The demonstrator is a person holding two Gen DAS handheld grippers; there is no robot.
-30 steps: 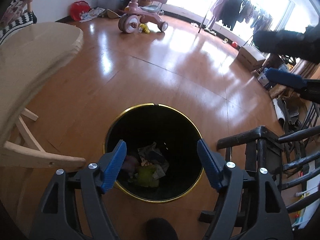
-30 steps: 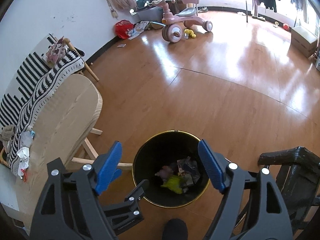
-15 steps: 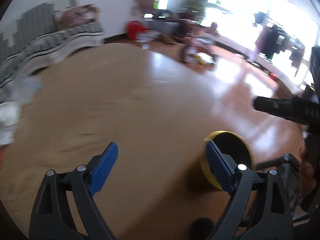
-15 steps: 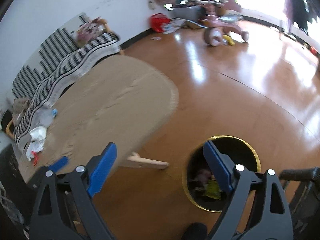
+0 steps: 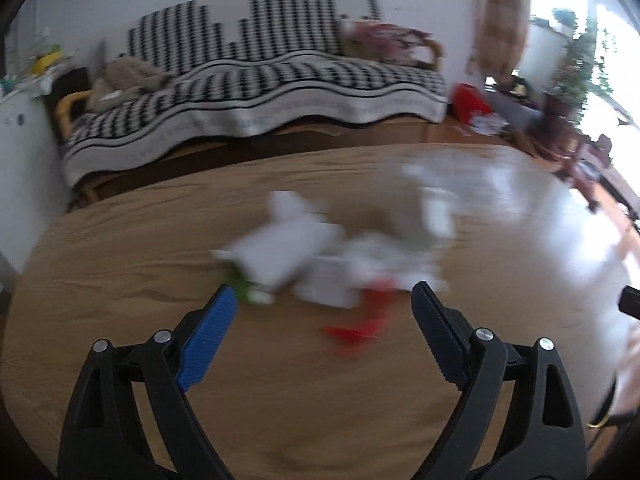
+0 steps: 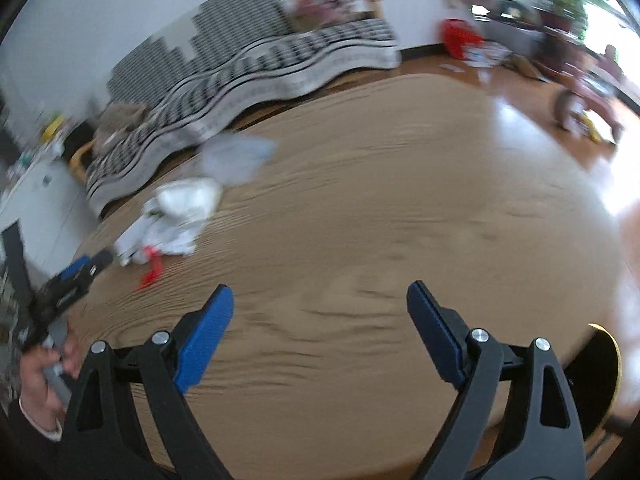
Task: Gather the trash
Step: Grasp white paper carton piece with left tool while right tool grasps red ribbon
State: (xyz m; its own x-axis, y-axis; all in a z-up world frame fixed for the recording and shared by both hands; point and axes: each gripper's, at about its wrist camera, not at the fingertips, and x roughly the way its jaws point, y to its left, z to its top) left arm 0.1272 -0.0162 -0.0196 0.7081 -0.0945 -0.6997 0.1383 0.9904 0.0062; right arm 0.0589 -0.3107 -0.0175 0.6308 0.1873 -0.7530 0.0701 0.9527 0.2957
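Note:
A blurred heap of white crumpled paper (image 5: pixel 304 252) lies on the wooden table (image 5: pixel 120 280), with a red scrap (image 5: pixel 368 316) and a green bit (image 5: pixel 248 288) at its near edge. My left gripper (image 5: pixel 324 300) hangs open just short of the heap, nothing between its jaws. In the right wrist view the same white trash (image 6: pixel 176 216) and a clear plastic piece (image 6: pixel 236 156) sit far left on the table (image 6: pixel 380 220). My right gripper (image 6: pixel 320 300) is open over bare wood. The black bin with a gold rim (image 6: pixel 604 372) shows at the table's lower right edge.
A striped black-and-white sofa (image 5: pixel 256 80) stands behind the table against the wall. A hand holding the other gripper (image 6: pixel 60 280) is at the left. A red bag (image 6: pixel 456 36), a pink tricycle (image 6: pixel 584 92) and other clutter lie on the shiny floor beyond.
Both grippers swung away from above the bin to over the table, and both opened wider. The trash heap has come into view ahead of the left gripper; the bin dropped to the right edge.

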